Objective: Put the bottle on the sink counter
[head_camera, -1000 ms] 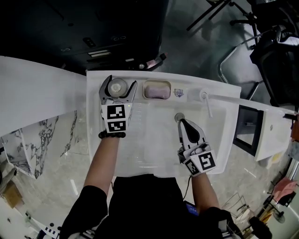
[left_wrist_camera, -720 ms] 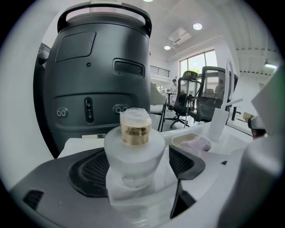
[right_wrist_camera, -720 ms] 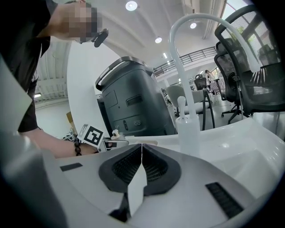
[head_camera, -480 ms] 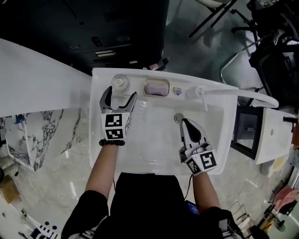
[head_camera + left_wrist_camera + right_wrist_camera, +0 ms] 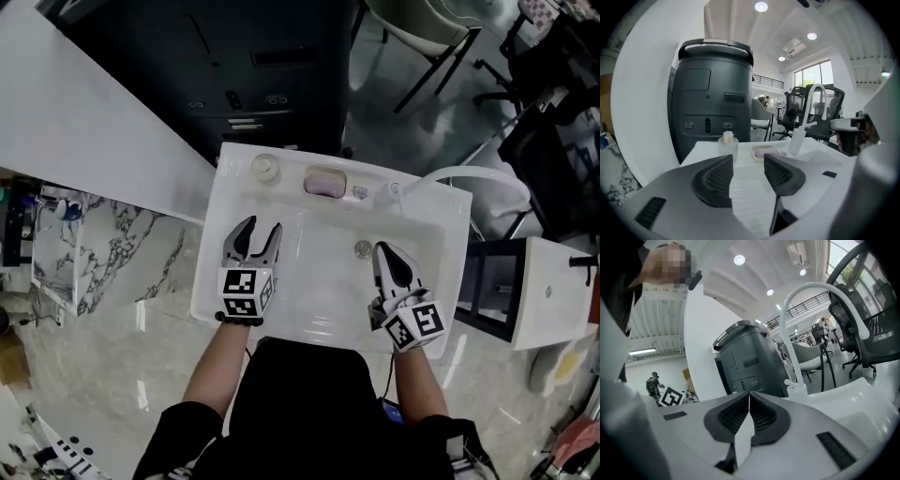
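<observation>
A small frosted bottle [image 5: 265,167] with a pale cap stands upright on the back left corner of the white sink counter [image 5: 225,178]. In the left gripper view the bottle [image 5: 727,143] stands well beyond the jaws. My left gripper [image 5: 262,230] hovers over the basin's left side, apart from the bottle. Its jaws have just been closing and stand open with nothing between them [image 5: 747,176]. My right gripper [image 5: 383,251] is shut and empty over the basin's right side, close to the drain [image 5: 363,248]; its pads meet [image 5: 749,404].
A soap dish [image 5: 325,182] with a pink bar sits at the back middle of the counter. A white faucet [image 5: 394,192] with an arched spout rises at the back right. A dark grey machine [image 5: 715,93] stands behind the sink. Office chairs stand further back.
My left gripper has drawn back from the bottle toward the person and its jaws have narrowed. The bottle stays on the counter. My right gripper remains shut.
</observation>
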Demonstrator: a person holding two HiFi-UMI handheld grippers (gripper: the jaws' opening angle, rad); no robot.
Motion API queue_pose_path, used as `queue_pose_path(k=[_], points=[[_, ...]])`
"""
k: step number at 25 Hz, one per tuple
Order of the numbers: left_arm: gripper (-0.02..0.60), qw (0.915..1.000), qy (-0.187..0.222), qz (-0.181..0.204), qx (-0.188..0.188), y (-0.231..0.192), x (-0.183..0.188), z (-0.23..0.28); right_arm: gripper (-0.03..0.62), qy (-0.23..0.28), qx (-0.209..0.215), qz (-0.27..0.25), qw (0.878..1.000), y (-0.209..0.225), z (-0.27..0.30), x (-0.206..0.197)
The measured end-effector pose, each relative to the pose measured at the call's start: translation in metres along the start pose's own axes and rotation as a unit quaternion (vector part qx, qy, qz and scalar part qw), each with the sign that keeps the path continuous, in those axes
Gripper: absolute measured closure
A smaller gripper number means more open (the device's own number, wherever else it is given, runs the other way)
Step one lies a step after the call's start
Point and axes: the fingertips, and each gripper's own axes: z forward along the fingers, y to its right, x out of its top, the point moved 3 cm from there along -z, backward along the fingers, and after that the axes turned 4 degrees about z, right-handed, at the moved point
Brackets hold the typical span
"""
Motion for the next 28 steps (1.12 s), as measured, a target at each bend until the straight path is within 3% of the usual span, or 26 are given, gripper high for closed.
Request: queue_pose_path(k=[3,9,15,20,28], points=[[0.39,0.9995,0.022,0.018,0.013,0.002,0.013,-0.029,0.563,0.019,0.016,0.019,1.0,-0.009,-0.001,0.007],[0.473,0.9968,0.074,-0.024,0.02,0.012,0.034,-0.085,0.565,0.025,0.055,-0.004,0.998,-0.041,-0.015,0.019],[0.474,0.9922,0.112,-0.03,0.044,0.013,0.048,-0.124,0.565,0.02,0.046,-0.004,0.999,-0.047,-0.044,0.02],[0.476,0.9911,0.128,-0.031,0.016,0.008,0.052,-0.141,0.565,0.016,0.018,0.0,1.0,-0.056,-0.049,0.013],[0.476,0.9874,0.152,-0.041,-0.014,-0.021,0.058,-0.156,0.565,0.046,0.018,-0.024,0.999,-0.103,-0.024,0.02]])
